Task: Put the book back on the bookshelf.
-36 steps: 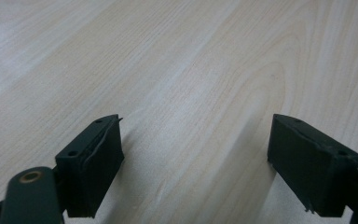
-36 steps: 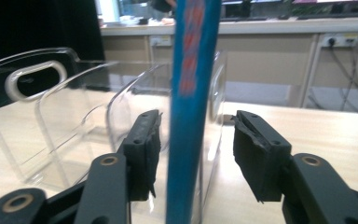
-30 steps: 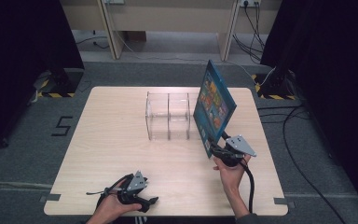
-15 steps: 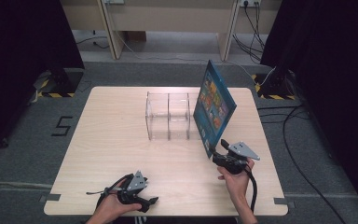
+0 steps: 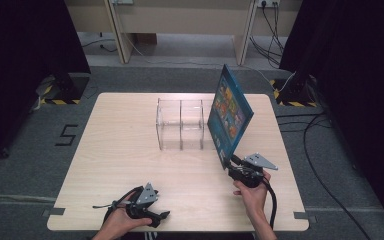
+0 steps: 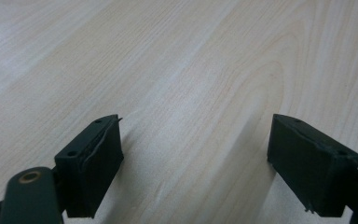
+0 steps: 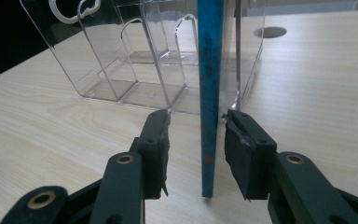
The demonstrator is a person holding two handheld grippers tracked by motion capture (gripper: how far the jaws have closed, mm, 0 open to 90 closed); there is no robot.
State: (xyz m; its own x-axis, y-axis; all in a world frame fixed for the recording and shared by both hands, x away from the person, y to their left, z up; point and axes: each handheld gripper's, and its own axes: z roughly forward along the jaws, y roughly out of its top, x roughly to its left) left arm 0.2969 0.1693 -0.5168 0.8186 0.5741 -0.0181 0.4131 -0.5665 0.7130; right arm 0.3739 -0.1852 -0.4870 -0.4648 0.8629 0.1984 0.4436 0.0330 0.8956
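A thin blue picture book (image 5: pixel 230 112) stands on edge, tilted, against the right end of a clear plastic rack (image 5: pixel 180 125). My right gripper (image 5: pixel 229 161) is at the book's near lower corner. In the right gripper view the book's blue spine (image 7: pixel 209 93) runs between the jaws of that gripper (image 7: pixel 198 137), which have just been closing. The right pad is almost on the book and a gap remains at the left pad. My left gripper (image 5: pixel 162 216) rests low near the table's front edge, open (image 6: pixel 193 154) over bare wood.
The pale wooden table (image 5: pixel 120 150) has the rack (image 7: pixel 121 60) with its two compartments at its middle back. Cables trail on the grey floor to the right, and dark curtains flank both sides. A round hole (image 7: pixel 270 31) is in the tabletop beyond the rack.
The right hand has slipped slightly toward the near edge beside the book. The book, the rack and the left hand have stayed put.
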